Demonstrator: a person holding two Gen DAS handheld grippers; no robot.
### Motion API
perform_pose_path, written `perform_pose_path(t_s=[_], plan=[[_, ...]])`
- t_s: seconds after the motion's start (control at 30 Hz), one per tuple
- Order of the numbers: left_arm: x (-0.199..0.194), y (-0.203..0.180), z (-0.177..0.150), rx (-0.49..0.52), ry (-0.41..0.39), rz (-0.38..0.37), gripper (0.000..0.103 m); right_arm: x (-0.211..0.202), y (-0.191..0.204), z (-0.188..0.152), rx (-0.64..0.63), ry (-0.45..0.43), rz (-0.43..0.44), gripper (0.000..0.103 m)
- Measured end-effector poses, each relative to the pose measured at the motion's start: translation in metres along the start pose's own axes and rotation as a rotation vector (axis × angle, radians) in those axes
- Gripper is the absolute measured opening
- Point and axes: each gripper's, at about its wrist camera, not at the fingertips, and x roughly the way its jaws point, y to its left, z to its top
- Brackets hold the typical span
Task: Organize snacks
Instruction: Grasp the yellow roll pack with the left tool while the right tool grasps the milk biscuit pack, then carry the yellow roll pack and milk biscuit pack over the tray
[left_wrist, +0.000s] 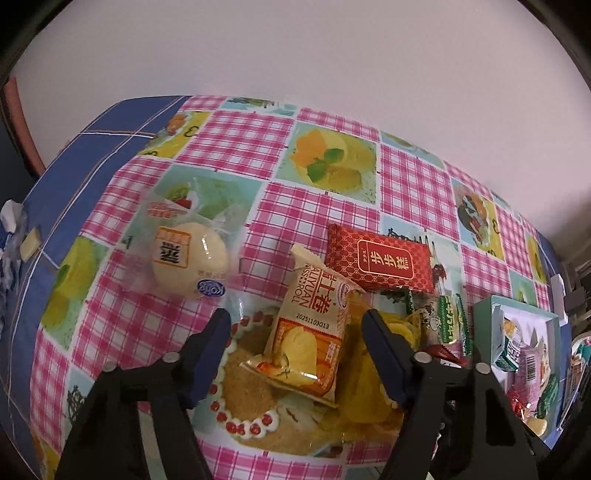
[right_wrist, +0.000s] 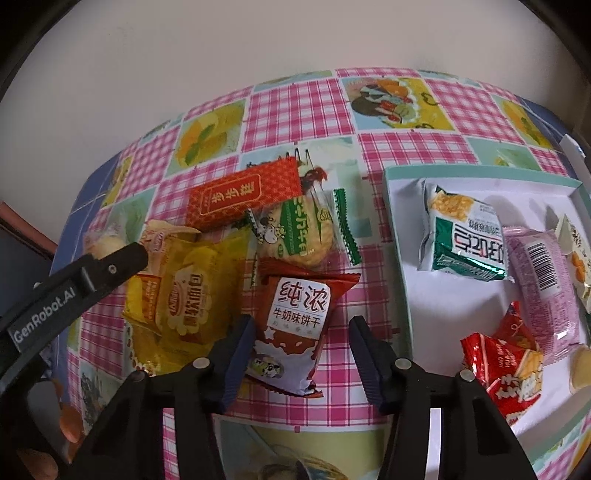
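Pink checked cloth (left_wrist: 236, 144) covers the table, with loose snacks heaped beside a shallow white tray (right_wrist: 454, 177) that already holds several packets. Both hands are at the picking-up step. The left gripper (left_wrist: 295, 349) has its jaws apart around an orange roll packet (left_wrist: 310, 339), pads not yet touching it. The right gripper (right_wrist: 301, 352) likewise straddles a brown milk biscuit packet (right_wrist: 295, 325), jaws apart, with a gap on one side. Next, I judge, each needs to close gently on its crinkly wrapper, lift clear of the heap, and carry across to the tray.
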Motion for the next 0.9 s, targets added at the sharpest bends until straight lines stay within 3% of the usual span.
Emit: perform_pose_path(t_s=[0.23, 0.4, 0.63, 0.9], plan=[[0.019, -0.005, 0.001, 0.019, 0.023, -0.009, 0.069, 0.013, 0.005, 0.0, -0.022, 0.016, -0.029, 0.054], [0.03, -0.011, 0.002, 0.033, 0.059, -0.01, 0.052, 0.017, 0.011, 0.001, -0.061, -0.001, -0.075, 0.052], [0.032, -0.013, 0.0, 0.029, 0.078, -0.011, 0.042, 0.021, 0.022, -0.001, -0.117, -0.013, -0.145, 0.042], [0.018, -0.011, 0.003, 0.005, 0.073, 0.003, 0.037, 0.009, 0.017, -0.002, -0.103, -0.016, -0.129, 0.042]])
